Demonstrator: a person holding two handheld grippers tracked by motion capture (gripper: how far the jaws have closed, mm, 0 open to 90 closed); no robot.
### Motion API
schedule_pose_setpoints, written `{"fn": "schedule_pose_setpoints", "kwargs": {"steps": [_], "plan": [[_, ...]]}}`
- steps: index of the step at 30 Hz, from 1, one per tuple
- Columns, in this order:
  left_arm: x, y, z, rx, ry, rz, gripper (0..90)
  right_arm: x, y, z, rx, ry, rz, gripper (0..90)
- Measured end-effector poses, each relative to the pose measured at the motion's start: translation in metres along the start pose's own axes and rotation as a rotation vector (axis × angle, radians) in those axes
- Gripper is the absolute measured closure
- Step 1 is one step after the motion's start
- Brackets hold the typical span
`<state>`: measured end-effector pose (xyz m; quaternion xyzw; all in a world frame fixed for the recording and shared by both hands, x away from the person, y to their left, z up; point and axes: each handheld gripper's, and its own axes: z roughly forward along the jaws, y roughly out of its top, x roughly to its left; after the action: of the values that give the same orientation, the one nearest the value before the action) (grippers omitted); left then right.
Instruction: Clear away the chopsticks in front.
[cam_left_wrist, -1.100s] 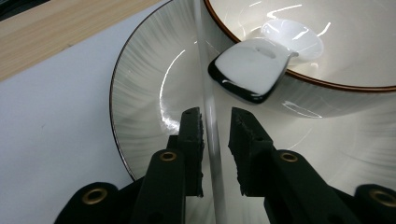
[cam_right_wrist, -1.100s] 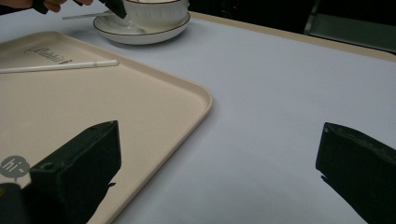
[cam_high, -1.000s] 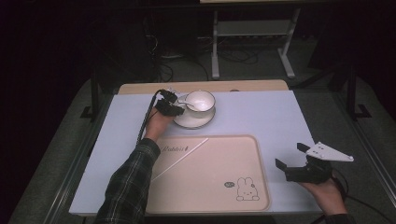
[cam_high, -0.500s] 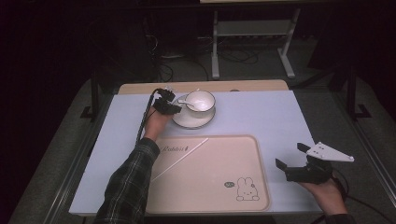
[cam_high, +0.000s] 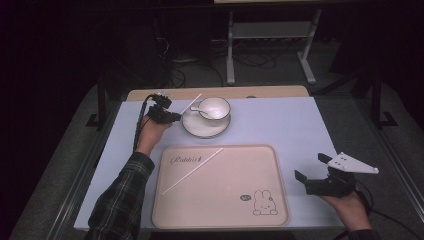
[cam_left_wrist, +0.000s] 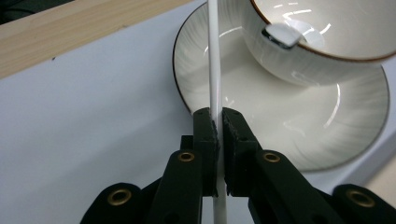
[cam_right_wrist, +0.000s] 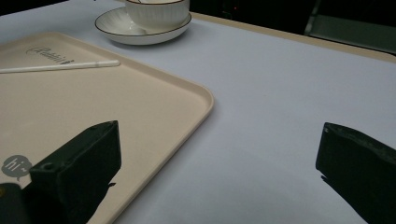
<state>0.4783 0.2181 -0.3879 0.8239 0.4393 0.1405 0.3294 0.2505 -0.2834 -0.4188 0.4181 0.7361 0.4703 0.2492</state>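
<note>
My left gripper is shut on a thin white stick, just left of the saucer. In the left gripper view the stick rises from between the jaws over the saucer's rim. A white cup with a brown lip stands on the saucer, and a spoon rests in it. A second white stick lies slantwise on the beige tray. My right gripper hovers open to the right of the tray, nothing between its jaws.
The tray has a rabbit drawing at its near right corner. A wooden strip runs along the table's far edge. Behind the table stands a metal rack with cables on the floor.
My left gripper has drawn a little to the left, away from the cup, with the white stick in it. The right gripper has stayed put.
</note>
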Motion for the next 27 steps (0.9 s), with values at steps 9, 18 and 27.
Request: {"fn": "schedule_pose_setpoints", "kwargs": {"steps": [9,18,27], "plan": [[0.0,-0.026,-0.03,-0.004,-0.015,-0.014,84.5,0.001,0.0,0.001,0.002,-0.001,-0.002,0.0],[-0.014,-0.05,-0.056,-0.022,-0.045,-0.013,84.5,0.001,0.0,0.001,0.007,-0.002,-0.006,0.0],[-0.03,-0.085,-0.074,-0.018,-0.066,-0.021,84.4,0.002,0.0,0.001,0.005,-0.002,-0.006,0.0]]}}
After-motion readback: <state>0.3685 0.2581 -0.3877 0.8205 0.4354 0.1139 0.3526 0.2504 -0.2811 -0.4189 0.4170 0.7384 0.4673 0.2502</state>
